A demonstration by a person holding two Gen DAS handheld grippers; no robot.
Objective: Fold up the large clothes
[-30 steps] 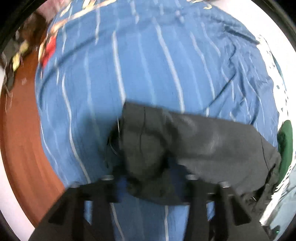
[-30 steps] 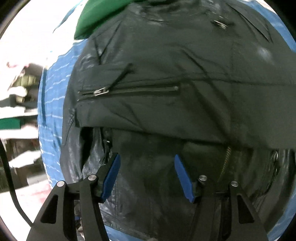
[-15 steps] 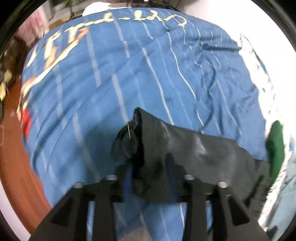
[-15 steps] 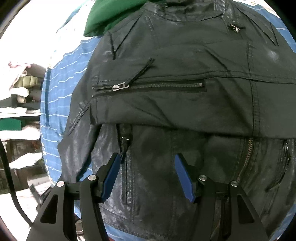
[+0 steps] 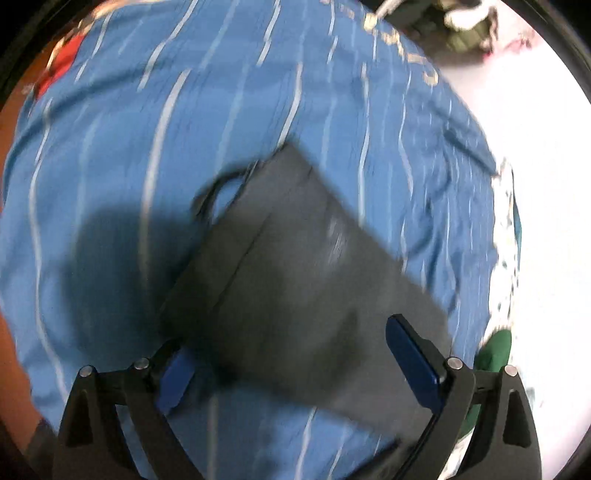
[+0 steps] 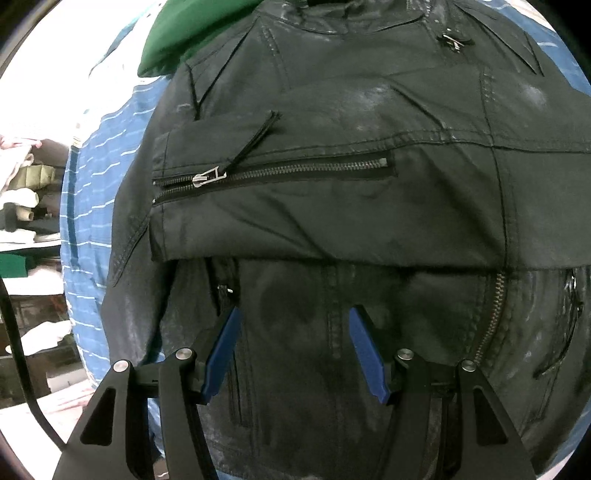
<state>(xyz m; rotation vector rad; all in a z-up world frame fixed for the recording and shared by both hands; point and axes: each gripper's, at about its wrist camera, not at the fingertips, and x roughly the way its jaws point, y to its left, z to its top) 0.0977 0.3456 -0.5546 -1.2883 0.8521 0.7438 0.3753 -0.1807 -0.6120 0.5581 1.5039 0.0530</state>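
A black leather jacket [image 6: 332, 206] lies spread on a blue striped sheet [image 6: 88, 206], front up. One sleeve [image 6: 314, 206] with a zipper is folded across its chest. My right gripper [image 6: 295, 343] is open and hovers over the jacket's lower front, holding nothing. In the blurred left wrist view the jacket's other sleeve [image 5: 295, 273] lies on the blue sheet [image 5: 147, 110]. My left gripper [image 5: 291, 358] is open wide with the sleeve end between its blue pads [image 5: 410, 354], not gripped.
A green garment lies beyond the jacket's collar [image 6: 184, 33] and shows at the sheet's edge in the left wrist view [image 5: 495, 350]. Shelves with folded cloth [image 6: 22, 184] stand to the left. Brown floor [image 5: 7, 103] borders the sheet.
My left gripper has opened and let go of the sleeve, which now lies flat on the sheet. My right gripper has drawn back a little, still open.
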